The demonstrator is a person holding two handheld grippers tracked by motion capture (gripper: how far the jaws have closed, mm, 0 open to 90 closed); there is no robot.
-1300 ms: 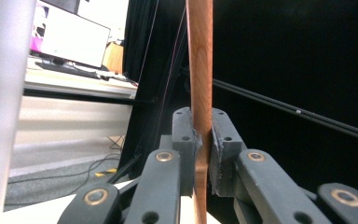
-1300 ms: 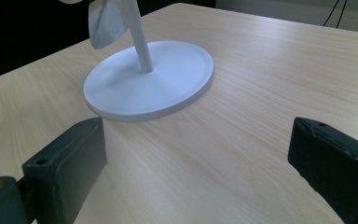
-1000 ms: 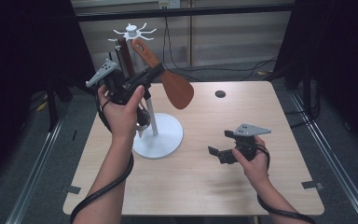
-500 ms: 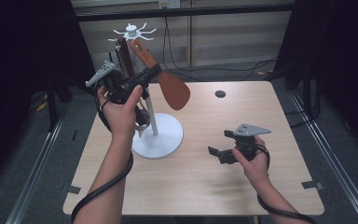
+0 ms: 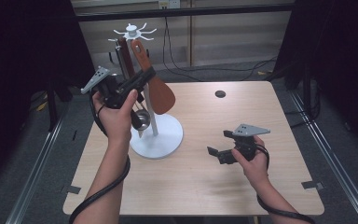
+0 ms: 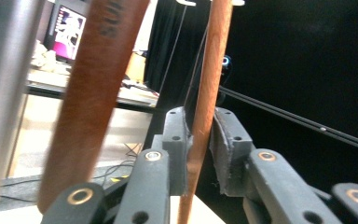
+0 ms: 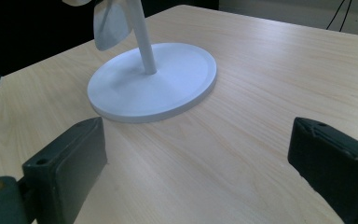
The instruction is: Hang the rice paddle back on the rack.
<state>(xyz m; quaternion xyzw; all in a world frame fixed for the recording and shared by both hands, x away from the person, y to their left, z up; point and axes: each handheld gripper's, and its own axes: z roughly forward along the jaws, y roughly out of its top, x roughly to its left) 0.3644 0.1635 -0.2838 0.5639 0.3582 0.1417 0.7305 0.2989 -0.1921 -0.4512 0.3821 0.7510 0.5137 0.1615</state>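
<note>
A white utensil stand [image 5: 157, 137] rises at the table's left, with hooks [image 5: 133, 31] on top. From them hang a wooden spatula [image 5: 161, 95], a darker wooden handle [image 5: 123, 53] and a steel ladle [image 5: 142, 120]. My left gripper [image 5: 144, 77] is raised at the spatula's handle [image 6: 205, 93], which runs between the pads [image 6: 226, 140]. The jaws have just been opening, and a thin gap shows beside the handle. My right gripper [image 5: 219, 151] rests low over the table at the right, open with nothing in it [image 7: 196, 154], facing the stand's base [image 7: 168, 79].
A small black disc [image 5: 220, 94] lies near the far edge of the wooden table [image 5: 214, 196]. Cables trail on the floor behind. A second brown handle [image 6: 93, 93] and a grey metal shaft [image 6: 4, 84] hang close to the left gripper.
The spatula's blade has swung down and in toward the stand's pole. The left hand has shifted only slightly. The right hand has not moved.
</note>
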